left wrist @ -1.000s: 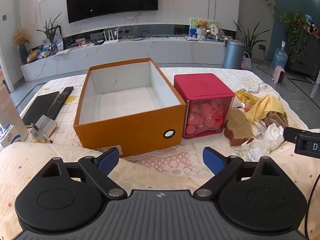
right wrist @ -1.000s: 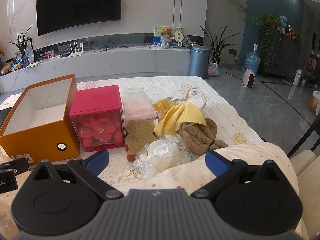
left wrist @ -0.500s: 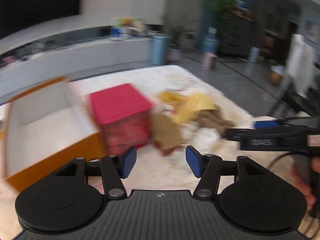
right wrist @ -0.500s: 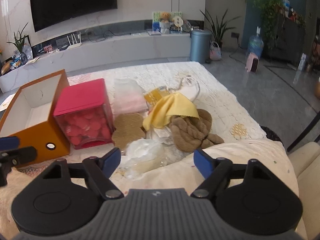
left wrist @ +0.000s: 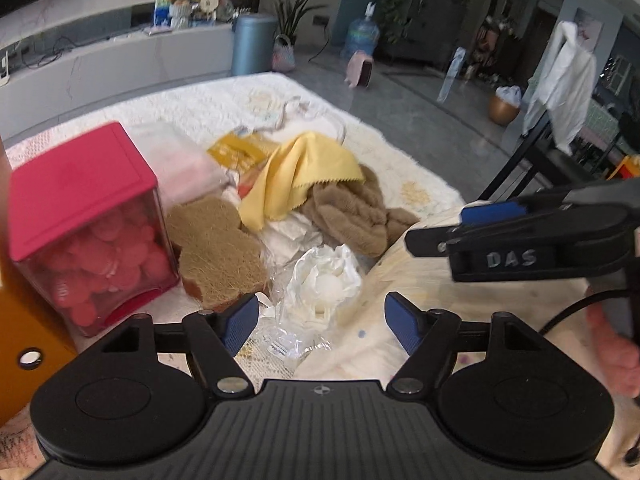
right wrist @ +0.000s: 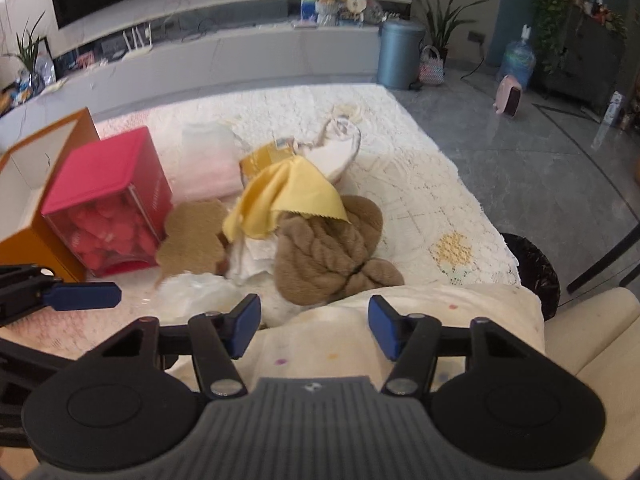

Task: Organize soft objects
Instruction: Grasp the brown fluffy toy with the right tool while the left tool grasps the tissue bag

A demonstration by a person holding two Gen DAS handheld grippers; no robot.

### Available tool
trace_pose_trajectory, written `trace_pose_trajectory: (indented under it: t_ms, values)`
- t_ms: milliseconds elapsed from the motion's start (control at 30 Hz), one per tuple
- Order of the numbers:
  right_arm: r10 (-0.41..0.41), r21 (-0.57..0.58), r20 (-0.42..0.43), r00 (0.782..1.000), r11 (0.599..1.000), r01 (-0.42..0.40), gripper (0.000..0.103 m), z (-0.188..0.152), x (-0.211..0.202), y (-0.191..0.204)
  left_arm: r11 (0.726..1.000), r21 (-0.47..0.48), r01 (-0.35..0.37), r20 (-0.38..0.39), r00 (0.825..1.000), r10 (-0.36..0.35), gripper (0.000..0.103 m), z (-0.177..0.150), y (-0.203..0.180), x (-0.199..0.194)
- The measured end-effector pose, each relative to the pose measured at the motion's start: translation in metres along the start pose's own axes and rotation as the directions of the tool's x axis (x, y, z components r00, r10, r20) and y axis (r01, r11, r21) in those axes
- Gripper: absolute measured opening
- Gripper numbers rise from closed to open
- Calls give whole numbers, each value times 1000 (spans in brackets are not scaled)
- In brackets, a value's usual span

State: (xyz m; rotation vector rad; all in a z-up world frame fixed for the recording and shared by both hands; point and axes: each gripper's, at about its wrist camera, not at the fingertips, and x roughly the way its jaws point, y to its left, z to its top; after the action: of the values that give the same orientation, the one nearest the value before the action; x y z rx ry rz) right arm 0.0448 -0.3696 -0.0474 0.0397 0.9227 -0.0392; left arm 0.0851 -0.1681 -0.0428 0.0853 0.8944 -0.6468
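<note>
We are hovering over the heap of soft things: left gripper [left wrist: 322, 322] jaws opening on nothing, right gripper [right wrist: 314, 326] jaws closing, empty, near the brown towel [right wrist: 328, 256].

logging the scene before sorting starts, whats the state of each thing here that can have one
orange box: open on top; the part of the inside in view holds nothing
red-lidded cube: lid on, full of pink-red pieces
yellow cloth: crumpled, draped over the brown furry piece
clear bag: crumpled, white stuff inside
left gripper: jaws opening, nothing between them
right gripper: jaws closing, nothing between them
</note>
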Motion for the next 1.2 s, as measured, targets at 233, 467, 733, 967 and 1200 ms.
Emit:
trace_pose_trajectory:
  t_ms: [233, 467, 733, 967, 1200]
  values:
    - [49, -50, -63, 997, 997, -52, 85, 15, 36, -10, 998, -65, -26, -46, 999, 23, 82, 4, 11, 23]
    - [48, -110, -161, 986, 992, -66, 90, 32, 87, -6, 996, -75, -37, -40, 999, 34, 75, 13, 16, 31]
    - [46, -78, -213, 976, 995, -64, 88, 38, 120, -13, 997, -70, -20, -52, 999, 16, 62, 14, 17, 40]
    - [-66, -145, -198, 978, 989, 37, 67, 35, 124, -2, 997, -77, -18, -58, 998, 14, 47, 13, 17, 32]
    - [-116, -197, -135, 984, 976, 89, 43, 31, 109, 4, 996, -85, -29, -23, 999, 28, 44, 10, 15, 12]
